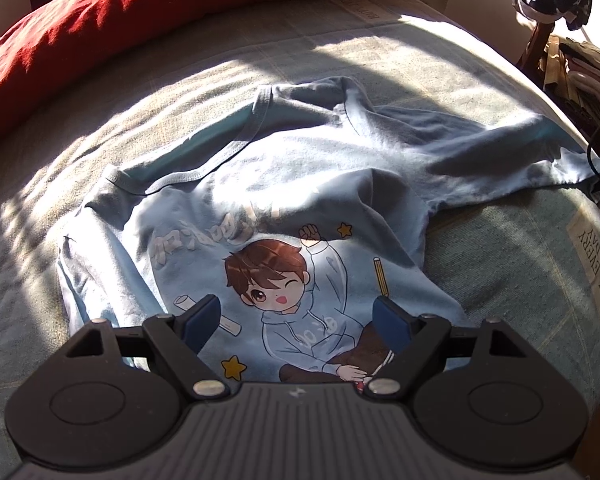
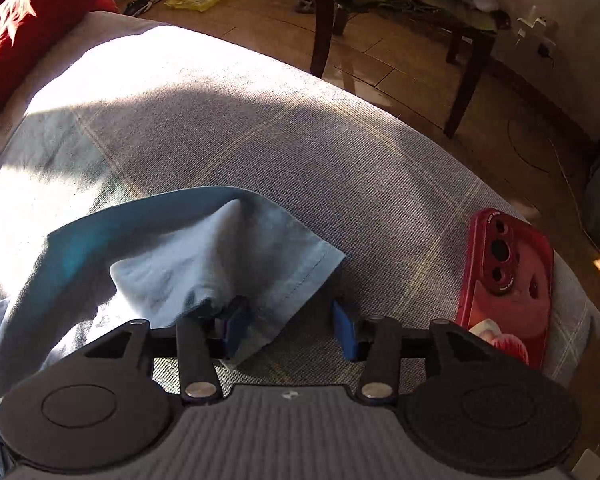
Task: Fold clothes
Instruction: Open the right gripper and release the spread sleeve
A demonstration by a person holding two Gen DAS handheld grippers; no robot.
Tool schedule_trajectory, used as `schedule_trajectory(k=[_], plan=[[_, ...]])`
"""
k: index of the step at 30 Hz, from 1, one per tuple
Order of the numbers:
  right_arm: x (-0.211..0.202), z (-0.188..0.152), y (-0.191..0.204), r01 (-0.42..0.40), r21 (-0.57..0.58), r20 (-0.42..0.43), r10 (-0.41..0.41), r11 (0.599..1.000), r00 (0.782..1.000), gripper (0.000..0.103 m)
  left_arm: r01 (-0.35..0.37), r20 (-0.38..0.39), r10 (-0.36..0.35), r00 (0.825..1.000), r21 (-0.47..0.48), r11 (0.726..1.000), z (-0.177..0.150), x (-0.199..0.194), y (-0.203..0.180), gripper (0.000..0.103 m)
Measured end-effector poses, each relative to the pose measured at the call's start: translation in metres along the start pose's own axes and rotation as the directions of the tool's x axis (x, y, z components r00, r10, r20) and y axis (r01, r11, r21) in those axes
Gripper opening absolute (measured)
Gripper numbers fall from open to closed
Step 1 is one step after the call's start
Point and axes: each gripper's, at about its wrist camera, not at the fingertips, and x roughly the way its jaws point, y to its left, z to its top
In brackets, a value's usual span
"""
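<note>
Lying face up on the bed (image 1: 500,288), shirt (image 1: 284,200); left tool (image 1: 296,320) hovering spread over its print, right tool (image 2: 288,330) parted around the sleeve (image 2: 220,248), pads not pinching. Smoothing that sleeve flat before folding inward, keeping clear of the phone (image 2: 508,280). Reading "HAPPY EVERY DAY" on the bed's right.

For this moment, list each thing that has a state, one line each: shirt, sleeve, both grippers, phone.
light blue T-shirt: spread print-up on the bed, wrinkled, not yet folded
sleeve: bunched, draped over the right gripper's left finger
left gripper: open, above the print
right gripper: open, pads not pressing the sleeve
red phone: face down on the bed
</note>
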Motion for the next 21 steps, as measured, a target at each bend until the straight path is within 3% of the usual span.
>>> schedule_trajectory(k=[1, 2, 3, 4, 9, 13, 16, 17, 19, 21], plan=[[-0.002, 0.000, 0.004, 0.001, -0.026, 0.011, 0.000, 1.000, 1.000, 0.050, 0.001, -0.001, -0.001, 1.000, 0.003, 1.000, 0.000, 0.000, -0.001, 0.083], [-0.004, 0.001, 0.008, -0.006, -0.060, 0.019, 0.007, 0.998, 1.000, 0.036, 0.002, -0.002, -0.002, 1.000, 0.003, 1.000, 0.000, 0.000, -0.001, 0.083], [-0.007, 0.001, 0.011, -0.010, -0.094, 0.028, 0.013, 0.995, 1.000, 0.011, 0.003, -0.002, -0.002, 1.000, 0.004, 1.000, 0.000, 0.000, -0.001, 0.083], [-0.011, 0.002, 0.014, 0.005, -0.131, 0.045, 0.001, 0.991, 0.999, 0.006, 0.003, -0.003, -0.003, 1.000, 0.005, 1.000, 0.000, 0.000, -0.001, 0.083], [-0.031, 0.022, 0.011, 0.136, -0.258, 0.132, -0.104, 0.956, 0.986, 0.006, 0.005, 0.006, -0.005, 1.000, -0.003, 1.000, 0.001, -0.002, 0.001, 0.083], [-0.036, 0.042, 0.001, 0.242, -0.349, 0.155, -0.199, 0.905, 0.968, 0.007, 0.003, 0.008, -0.003, 1.000, -0.009, 1.000, 0.000, -0.003, 0.003, 0.083], [-0.029, 0.049, 0.009, 0.329, -0.421, 0.130, -0.303, 0.846, 0.944, 0.022, -0.002, 0.008, 0.002, 1.000, -0.009, 1.000, 0.000, -0.004, 0.004, 0.083], [-0.032, 0.049, 0.014, 0.341, -0.432, 0.155, -0.303, 0.835, 0.940, 0.031, -0.003, 0.009, 0.003, 1.000, -0.009, 1.000, 0.000, -0.004, 0.004, 0.083], [-0.041, 0.048, 0.031, 0.337, -0.448, 0.208, -0.270, 0.828, 0.940, 0.036, -0.007, 0.015, 0.007, 1.000, -0.008, 1.000, 0.002, -0.005, 0.005, 0.083], [-0.045, 0.043, 0.058, 0.239, -0.493, 0.203, -0.156, 0.837, 0.967, 0.038, -0.011, 0.022, 0.011, 1.000, -0.009, 1.000, 0.005, -0.005, 0.007, 0.083]])
